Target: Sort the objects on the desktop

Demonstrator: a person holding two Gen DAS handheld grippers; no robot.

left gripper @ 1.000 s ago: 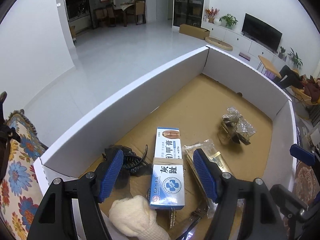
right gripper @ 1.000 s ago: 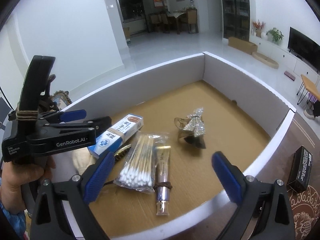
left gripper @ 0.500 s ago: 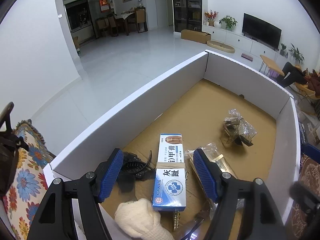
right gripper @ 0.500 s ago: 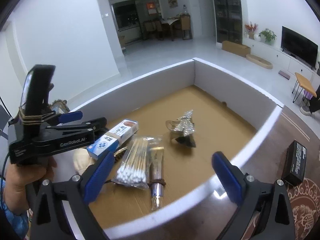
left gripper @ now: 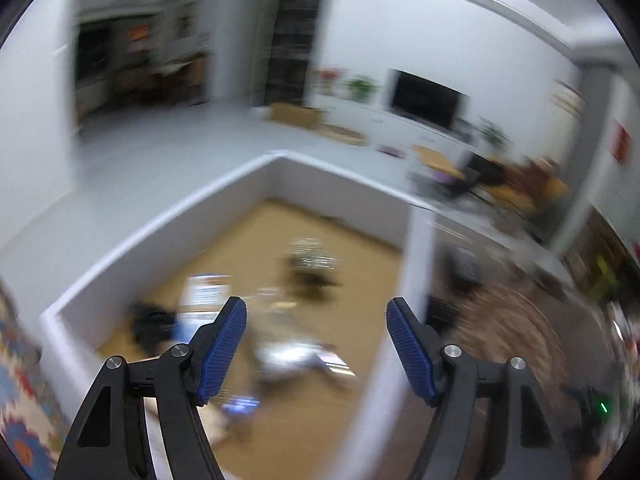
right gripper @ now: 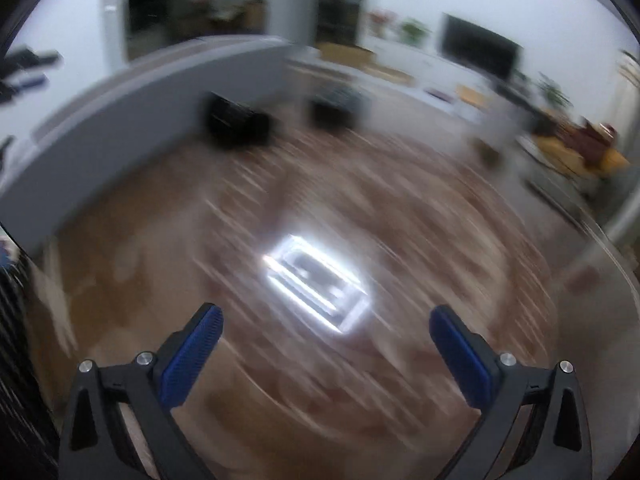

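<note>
White-walled box (left gripper: 168,240) holds blurred clutter: white carton (left gripper: 206,294), dark clip (left gripper: 150,324). Left gripper (left gripper: 316,344) opening, empty. Right gripper (right gripper: 326,350) wide apart, empty.

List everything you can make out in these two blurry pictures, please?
Cardboard tray: one, white walls, brown floor, left view centre.
Box with blue and white print: one, on the tray floor, too blurred to read.
Dark item: one, black, beside that box; kind unclear.
Shiny item: one, silver and dark, mid tray.
Television: one, black, far wall.
Black boxes: two, on the patterned brown surface, right view.
Bright reflection: one, white, on that surface.
Left hand-held gripper: blue pads, jaws opening, nothing between.
Right hand-held gripper: blue pads, open, empty.
</note>
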